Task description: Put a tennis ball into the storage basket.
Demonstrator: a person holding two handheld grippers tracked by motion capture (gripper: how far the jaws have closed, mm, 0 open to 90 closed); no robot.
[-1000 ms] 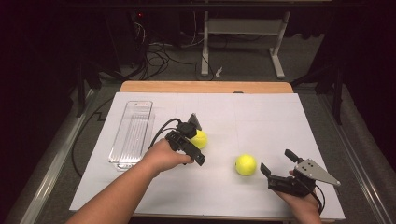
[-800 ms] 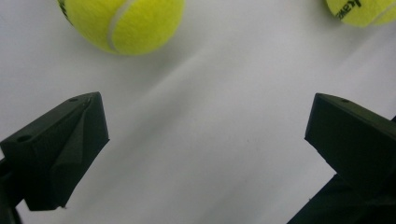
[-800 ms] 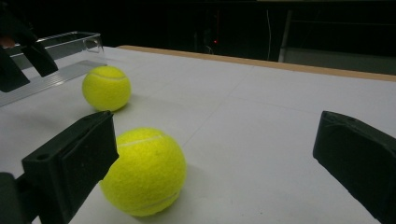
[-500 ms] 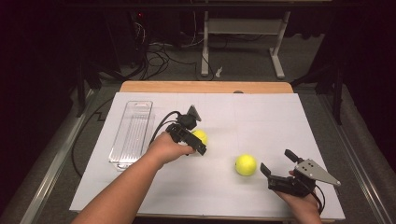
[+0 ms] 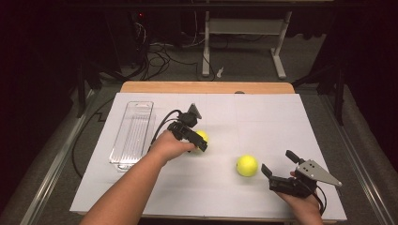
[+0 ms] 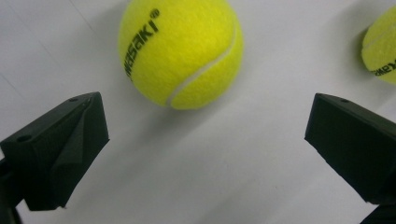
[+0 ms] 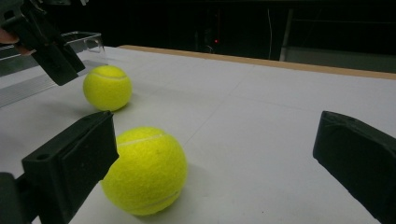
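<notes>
1. We see two black hand-held grippers, the left gripper (image 5: 195,136) and the right gripper (image 5: 278,166), each with two blocky, matt black jaws.
2. In the left gripper view the jaw ends are angular wedges with flat inner faces, and a small round hole sits on the top face of each.
3. In the right gripper view the same kind of small hole marks the top of the near jaw block.
4. A black cable (image 5: 162,125) loops away from the left gripper's body.
5. The right gripper carries a grey three-cornered plate (image 5: 319,172) dotted with small dark holes.
6. Both forearms are bare, with no sleeves in sight.
</notes>
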